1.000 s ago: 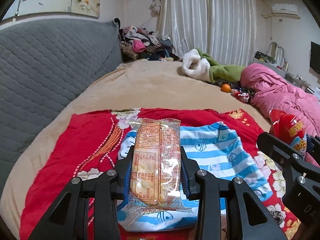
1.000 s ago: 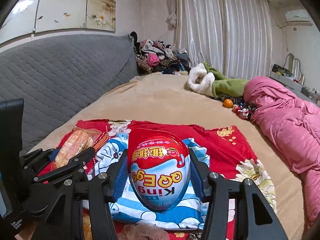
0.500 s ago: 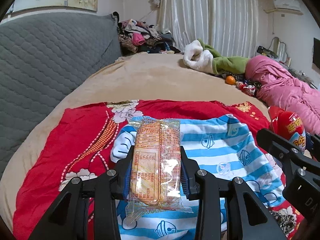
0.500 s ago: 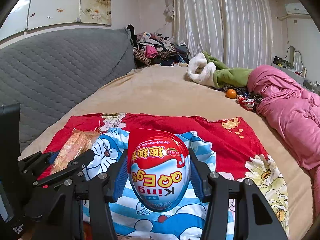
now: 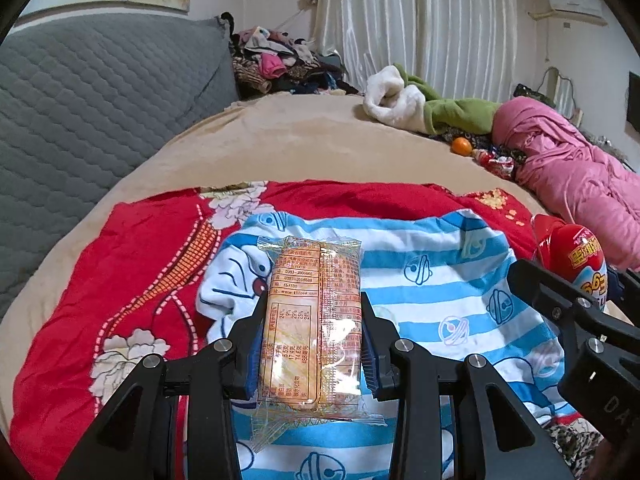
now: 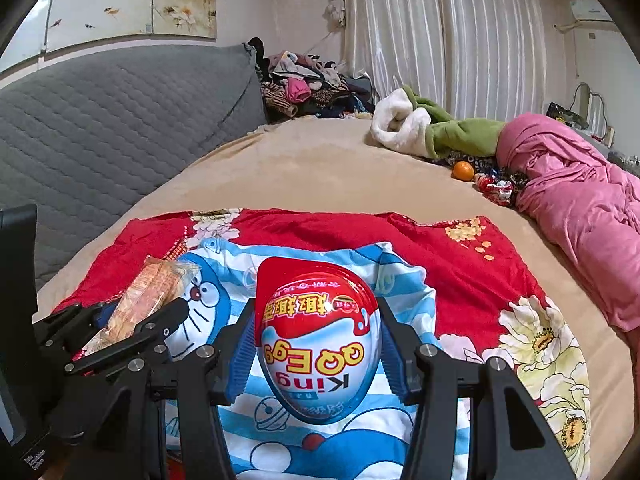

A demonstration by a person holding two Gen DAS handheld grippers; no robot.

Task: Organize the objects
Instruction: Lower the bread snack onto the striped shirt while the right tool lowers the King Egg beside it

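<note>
On the far left is the gray quilted headboard (image 5: 92,92) of the bed. The tan blanket (image 5: 304,140) covers the bed, and a red flowered cloth (image 5: 132,264) lies on it. On top of that cloth is a blue and white striped cloth with a cartoon cat (image 5: 432,280).

The left gripper (image 5: 312,338) is closed tight on a snack packet (image 5: 312,320) in clear wrap with orange print. Its blue pads press both long sides of the packet, which hangs over the striped cloth.

Just to the right, the right gripper (image 6: 318,344) squeezes a red and white toy egg (image 6: 318,344) (the words on it are upside down). The pads hold the egg on both sides, above the striped cloth.

Farther back and to the right lie a white and green fleece (image 6: 432,128), a small orange (image 6: 463,170), and some shiny wrapped candy (image 6: 494,188). A pink puffy quilt (image 6: 576,192) is at the far right.
</note>
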